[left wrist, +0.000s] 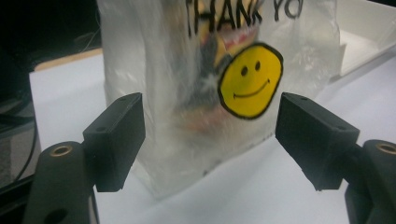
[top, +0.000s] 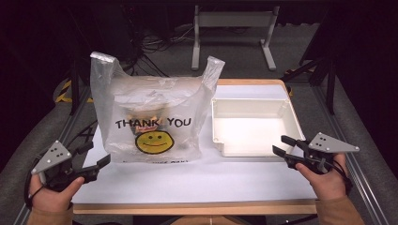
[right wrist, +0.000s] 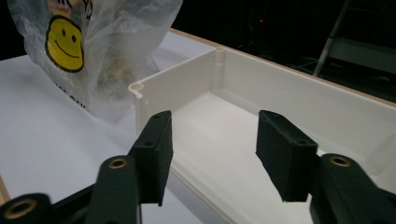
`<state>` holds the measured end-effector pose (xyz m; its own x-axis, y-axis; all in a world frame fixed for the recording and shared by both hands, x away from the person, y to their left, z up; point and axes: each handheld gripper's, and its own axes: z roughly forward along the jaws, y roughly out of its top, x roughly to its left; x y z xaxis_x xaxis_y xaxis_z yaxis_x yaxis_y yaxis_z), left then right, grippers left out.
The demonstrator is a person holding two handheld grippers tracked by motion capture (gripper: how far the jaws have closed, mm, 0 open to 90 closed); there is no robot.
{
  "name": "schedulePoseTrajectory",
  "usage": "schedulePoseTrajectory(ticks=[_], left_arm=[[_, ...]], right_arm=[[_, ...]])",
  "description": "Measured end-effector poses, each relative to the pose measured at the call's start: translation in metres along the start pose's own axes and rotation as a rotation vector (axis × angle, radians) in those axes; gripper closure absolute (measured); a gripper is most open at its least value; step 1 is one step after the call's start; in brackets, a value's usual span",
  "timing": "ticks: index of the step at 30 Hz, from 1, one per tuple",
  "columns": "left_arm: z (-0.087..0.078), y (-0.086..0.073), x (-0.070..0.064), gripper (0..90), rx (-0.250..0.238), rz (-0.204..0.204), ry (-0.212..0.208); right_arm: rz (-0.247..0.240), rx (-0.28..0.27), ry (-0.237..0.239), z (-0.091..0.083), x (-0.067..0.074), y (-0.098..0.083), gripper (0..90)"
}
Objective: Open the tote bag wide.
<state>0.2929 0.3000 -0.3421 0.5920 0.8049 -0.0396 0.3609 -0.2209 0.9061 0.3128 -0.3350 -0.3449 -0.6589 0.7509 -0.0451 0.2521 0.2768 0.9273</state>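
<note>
A: At centre left of the high view, where does the plastic bag (top: 152, 117) stand?

B: Upright on the white bench (top: 197, 180), just beside the white tray (top: 286, 112). Contents are blurred, possibly snack packets.

A: Gripper states?

B: Left gripper (top: 105, 161), lower left: jaws spread, nothing between them, near the bag. Right gripper (top: 283, 145), lower right: jaws spread, nothing between them, at the tray's near rim.

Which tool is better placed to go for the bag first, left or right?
Left, probably. The left tool sits open just short of the plastic bag, whose smiley side shows between its jaws in the left gripper view. The right tool is open at the white tray, farther from the bag.
</note>
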Motion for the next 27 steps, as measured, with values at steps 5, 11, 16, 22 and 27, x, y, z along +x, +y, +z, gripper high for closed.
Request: schedulePoseTrajectory(ticks=[5, 11, 16, 22, 27], left_arm=[[0.014, 0.005, 0.001, 24.7, -0.006, -0.019, 0.003], [0.016, 0.001, -0.007, 24.0, 0.019, -0.02, 0.007], [0.008, 0.008, -0.009, 18.6, -0.007, 0.001, 0.035], [-0.001, 0.026, -0.004, 15.3, -0.039, 0.016, 0.041], [0.004, 0.037, 0.006, 10.2, -0.065, 0.017, 0.044]], right_arm=[[0.027, -0.054, 0.014, 0.001, -0.003, 0.022, 42.4], [0.014, -0.075, 0.044, 0.009, 0.004, 0.034, 41.2], [-0.003, -0.077, 0.051, 0.01, 0.008, 0.037, 39.3], [0.004, -0.08, 0.057, 0.006, 0.01, 0.036, 38.4], [-0.007, -0.065, 0.058, 0.01, 0.014, 0.034, 38.4]])
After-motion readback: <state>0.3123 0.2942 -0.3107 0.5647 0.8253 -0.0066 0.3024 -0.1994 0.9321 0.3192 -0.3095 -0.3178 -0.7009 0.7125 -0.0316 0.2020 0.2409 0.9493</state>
